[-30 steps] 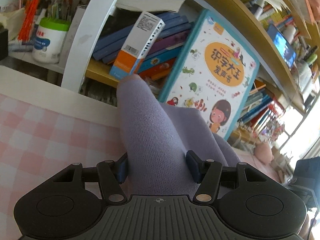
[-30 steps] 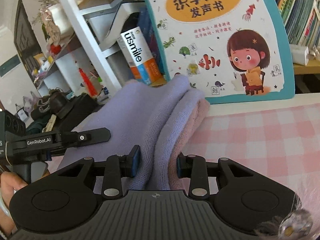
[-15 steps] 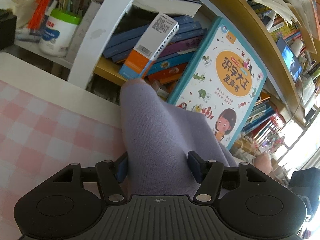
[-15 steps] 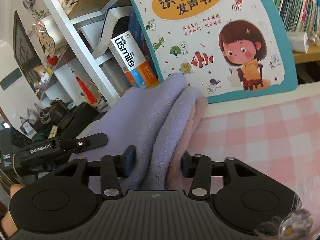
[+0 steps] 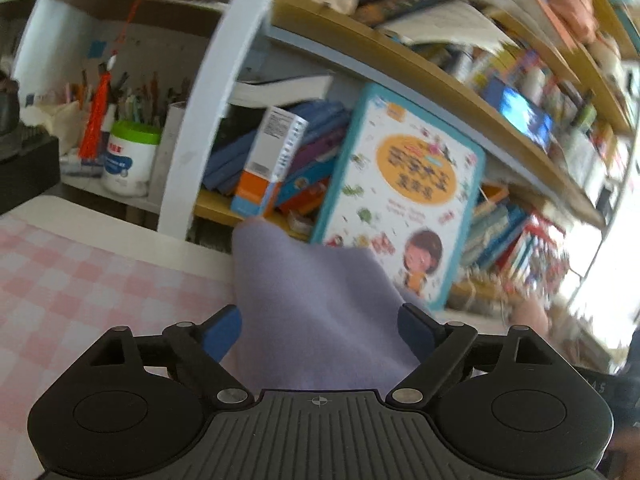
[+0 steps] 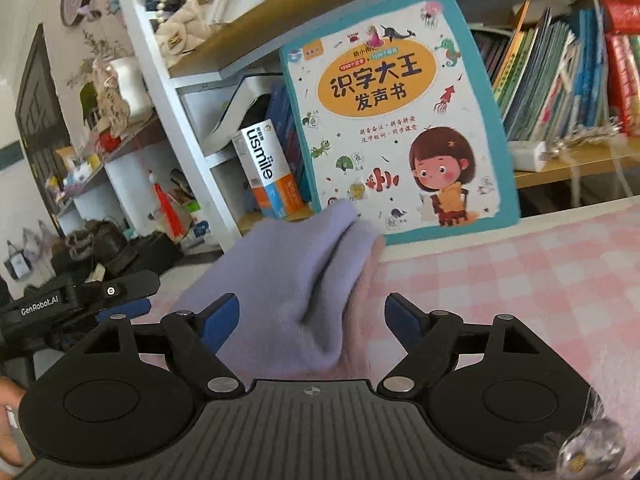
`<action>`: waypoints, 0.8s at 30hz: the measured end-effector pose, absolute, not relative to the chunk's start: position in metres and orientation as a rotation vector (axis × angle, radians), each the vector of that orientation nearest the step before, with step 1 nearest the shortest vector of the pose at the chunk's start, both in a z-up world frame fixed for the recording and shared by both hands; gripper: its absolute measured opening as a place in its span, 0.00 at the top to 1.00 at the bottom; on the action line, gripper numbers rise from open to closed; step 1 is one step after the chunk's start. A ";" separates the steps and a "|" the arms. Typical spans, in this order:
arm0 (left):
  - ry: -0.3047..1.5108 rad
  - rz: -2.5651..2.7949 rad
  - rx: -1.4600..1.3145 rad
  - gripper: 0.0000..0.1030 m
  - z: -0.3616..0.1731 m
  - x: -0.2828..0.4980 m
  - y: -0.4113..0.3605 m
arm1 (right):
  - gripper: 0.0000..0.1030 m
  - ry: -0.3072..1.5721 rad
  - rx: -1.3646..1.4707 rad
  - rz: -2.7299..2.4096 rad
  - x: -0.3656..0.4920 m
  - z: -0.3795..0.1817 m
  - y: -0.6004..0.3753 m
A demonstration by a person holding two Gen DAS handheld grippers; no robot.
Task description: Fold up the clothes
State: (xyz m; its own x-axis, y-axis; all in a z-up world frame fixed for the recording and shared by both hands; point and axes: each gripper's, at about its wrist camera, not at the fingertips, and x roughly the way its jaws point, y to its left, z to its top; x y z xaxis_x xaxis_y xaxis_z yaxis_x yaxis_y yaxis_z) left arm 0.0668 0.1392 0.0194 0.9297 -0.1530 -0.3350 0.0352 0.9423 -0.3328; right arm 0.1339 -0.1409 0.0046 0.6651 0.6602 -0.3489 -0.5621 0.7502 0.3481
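Left wrist view: the left tool (image 5: 318,330), jaws opening, straddles the lavender garment (image 5: 316,300) lying on the pink-checked surface (image 5: 80,280); right wrist view: the right tool (image 6: 310,320), likewise opening, frees the folded edge, best withdrawn straight back so the layers stay aligned.

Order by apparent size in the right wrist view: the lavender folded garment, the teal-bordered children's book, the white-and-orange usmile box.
1-2. Teal-bordered children's book and lavender folded garment: alike; the garment is nearer, so unsure.
3. White-and-orange usmile box.
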 end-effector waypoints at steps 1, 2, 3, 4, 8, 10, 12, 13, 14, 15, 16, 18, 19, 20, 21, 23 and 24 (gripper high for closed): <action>0.374 -0.093 -0.304 0.13 0.018 0.062 0.133 | 0.24 0.476 0.197 0.684 0.126 0.004 -0.142; 0.381 -0.086 -0.278 0.12 0.018 0.059 0.128 | 0.24 0.473 0.176 0.672 0.119 0.003 -0.143; 0.391 -0.077 -0.253 0.12 0.017 0.055 0.122 | 0.24 0.470 0.152 0.656 0.111 0.002 -0.143; 0.402 -0.063 -0.232 0.12 0.016 0.052 0.117 | 0.24 0.466 0.127 0.638 0.103 0.001 -0.144; 0.411 -0.033 -0.176 0.10 0.011 0.039 0.101 | 0.22 0.452 0.068 0.584 0.083 -0.002 -0.147; 0.406 -0.027 -0.161 0.08 0.009 0.033 0.096 | 0.21 0.442 0.054 0.564 0.075 -0.002 -0.148; 0.402 -0.020 -0.140 0.07 0.007 0.028 0.091 | 0.19 0.428 0.035 0.549 0.068 -0.002 -0.148; 0.401 -0.017 -0.127 0.07 0.006 0.026 0.089 | 0.18 0.417 0.025 0.543 0.064 -0.002 -0.147; 0.400 -0.013 -0.114 0.07 0.005 0.024 0.086 | 0.16 0.409 0.012 0.540 0.061 -0.002 -0.146; 0.400 -0.008 -0.098 0.07 0.005 0.023 0.085 | 0.15 0.404 0.001 0.538 0.058 -0.002 -0.145; 0.399 -0.002 -0.081 0.07 0.004 0.022 0.083 | 0.15 0.400 -0.011 0.536 0.056 -0.002 -0.144; 0.398 0.006 -0.067 0.06 0.004 0.020 0.082 | 0.15 0.395 -0.036 0.530 0.050 -0.003 -0.142; 0.394 0.013 -0.070 0.06 0.004 0.018 0.083 | 0.14 0.393 -0.046 0.527 0.047 -0.003 -0.141; 0.390 0.021 -0.073 0.05 0.005 0.017 0.084 | 0.12 0.391 -0.055 0.524 0.044 -0.003 -0.141; 0.385 0.029 -0.076 0.05 0.005 0.015 0.084 | 0.10 0.384 -0.063 0.518 0.042 -0.003 -0.140; 0.375 0.042 -0.081 0.04 0.006 0.012 0.086 | 0.07 0.366 -0.076 0.506 0.037 -0.002 -0.141; 0.369 0.049 -0.083 0.04 0.006 0.010 0.087 | 0.05 0.362 -0.082 0.498 0.035 -0.002 -0.140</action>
State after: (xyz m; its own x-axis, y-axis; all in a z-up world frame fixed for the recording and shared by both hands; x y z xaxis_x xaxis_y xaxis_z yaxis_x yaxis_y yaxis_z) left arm 0.0103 0.0865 0.0059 0.9315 0.0324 -0.3623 -0.0627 0.9954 -0.0723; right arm 0.0351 -0.1404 -0.0020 0.8165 0.4524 -0.3587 -0.4813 0.8765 0.0101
